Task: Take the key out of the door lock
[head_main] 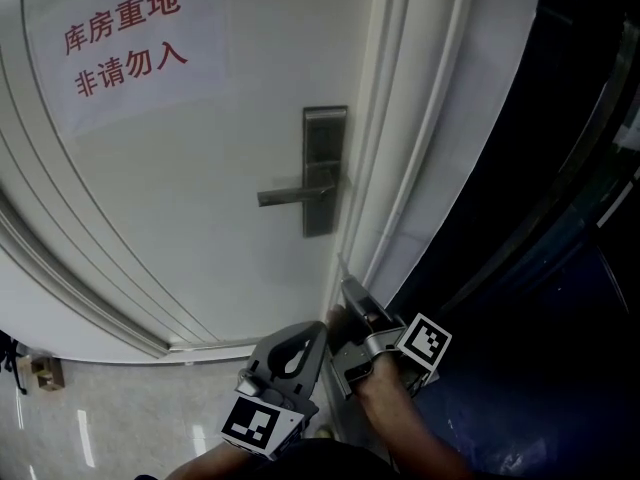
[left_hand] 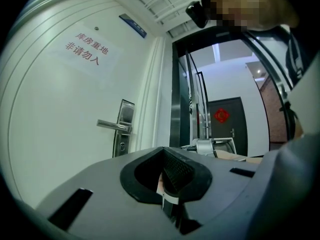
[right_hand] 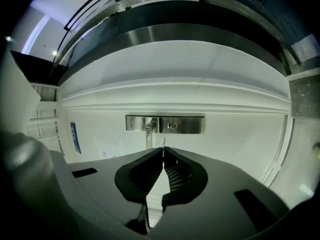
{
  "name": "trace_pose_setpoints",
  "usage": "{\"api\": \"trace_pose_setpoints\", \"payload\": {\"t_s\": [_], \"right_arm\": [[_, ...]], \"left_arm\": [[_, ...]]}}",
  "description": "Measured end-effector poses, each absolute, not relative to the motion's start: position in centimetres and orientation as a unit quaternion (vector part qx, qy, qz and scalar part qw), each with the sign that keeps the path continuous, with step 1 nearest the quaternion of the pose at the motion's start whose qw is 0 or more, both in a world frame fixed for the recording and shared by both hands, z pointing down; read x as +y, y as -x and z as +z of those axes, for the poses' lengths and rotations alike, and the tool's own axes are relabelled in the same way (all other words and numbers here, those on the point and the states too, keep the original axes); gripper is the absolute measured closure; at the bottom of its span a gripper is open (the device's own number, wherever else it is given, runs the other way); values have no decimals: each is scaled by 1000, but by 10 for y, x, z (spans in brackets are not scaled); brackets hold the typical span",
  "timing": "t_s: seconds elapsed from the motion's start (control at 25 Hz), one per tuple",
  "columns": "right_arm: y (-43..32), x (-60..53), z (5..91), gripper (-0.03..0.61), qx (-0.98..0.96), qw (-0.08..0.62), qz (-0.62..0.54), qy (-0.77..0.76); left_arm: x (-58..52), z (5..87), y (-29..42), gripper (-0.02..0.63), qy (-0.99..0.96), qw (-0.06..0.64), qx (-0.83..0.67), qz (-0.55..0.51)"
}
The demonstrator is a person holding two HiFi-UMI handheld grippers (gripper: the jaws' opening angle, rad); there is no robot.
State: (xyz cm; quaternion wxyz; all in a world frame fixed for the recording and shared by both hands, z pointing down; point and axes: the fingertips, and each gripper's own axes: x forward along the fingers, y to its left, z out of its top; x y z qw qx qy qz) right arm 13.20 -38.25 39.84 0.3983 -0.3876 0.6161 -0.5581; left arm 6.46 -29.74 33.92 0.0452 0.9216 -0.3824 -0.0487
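Note:
The white door [head_main: 200, 168] carries a steel lock plate [head_main: 324, 168] with a lever handle [head_main: 290, 196]. In the right gripper view the plate [right_hand: 182, 124] lies sideways with its keyhole [right_hand: 171, 125] showing. My right gripper [head_main: 343, 286] is shut on a thin metal key [right_hand: 163, 145]; the blade sticks out past the jaw tips, apart from the lock. Low in the head view, the key [head_main: 340, 268] is a pale sliver below the plate. My left gripper [head_main: 300, 346] hangs beside the right one, shut with nothing in it. The left gripper view shows the keyhole [left_hand: 121, 145] under the handle [left_hand: 114, 126].
A paper notice with red characters [head_main: 125, 38] is stuck on the upper door. The white door frame [head_main: 400, 168] runs right of the lock, with a dark glass panel [head_main: 540, 268] beyond. A tiled floor [head_main: 100, 428] lies below left. A dark door with a red decoration [left_hand: 222, 116] stands down the corridor.

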Motion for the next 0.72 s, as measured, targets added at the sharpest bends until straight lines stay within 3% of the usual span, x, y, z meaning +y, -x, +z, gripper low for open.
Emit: {"api": "trace_pose_setpoints", "payload": {"t_s": [0.72], "right_arm": [[-141, -364, 389, 558, 618, 409, -556, 377]], "left_arm": [[-273, 331, -78, 611, -921, 35, -384, -51]]}}
